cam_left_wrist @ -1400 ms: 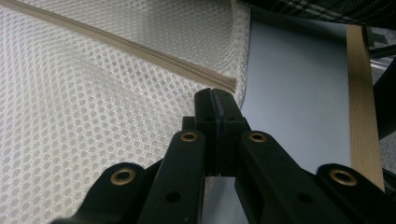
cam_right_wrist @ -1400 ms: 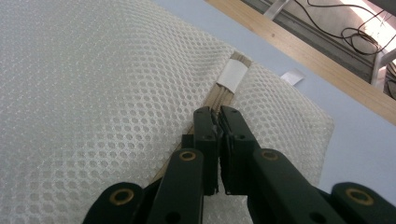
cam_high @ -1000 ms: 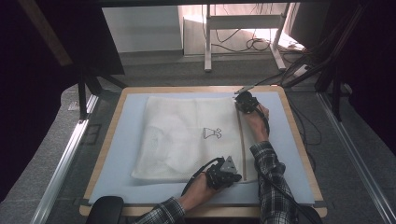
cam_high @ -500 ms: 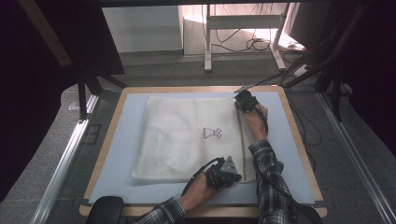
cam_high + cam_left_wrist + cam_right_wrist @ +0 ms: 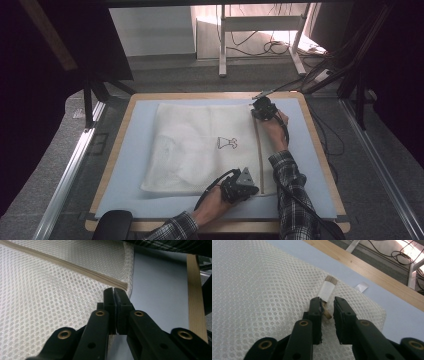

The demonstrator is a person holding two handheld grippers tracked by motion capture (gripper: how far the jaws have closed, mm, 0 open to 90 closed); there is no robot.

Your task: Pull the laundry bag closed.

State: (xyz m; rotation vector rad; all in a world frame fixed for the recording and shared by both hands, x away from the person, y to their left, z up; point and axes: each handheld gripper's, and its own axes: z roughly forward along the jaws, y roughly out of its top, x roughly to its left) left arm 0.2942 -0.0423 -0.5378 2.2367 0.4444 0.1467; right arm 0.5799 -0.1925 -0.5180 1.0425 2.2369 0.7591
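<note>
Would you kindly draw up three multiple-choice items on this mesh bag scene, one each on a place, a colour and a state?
1. Where on the mesh bag does the right gripper sit?
A. at its far corner, by the zip's far end
B. on the printed figure
C. at its near left corner

2. What colour is the mat under the bag?
A. red
B. pale blue
C. black

3. How do the left gripper's jaws stand?
A. wide apart
B. closed on the bag's edge near the zip's end
C. closed on a cable

Answers:
1 A, since the high view shows it at the bag's far right corner, where the zip line ends.
2 B, since pale blue shows all around the bag inside the wooden table rim.
3 B, since the left gripper view shows the jaws pressed together at the mesh edge.
</note>
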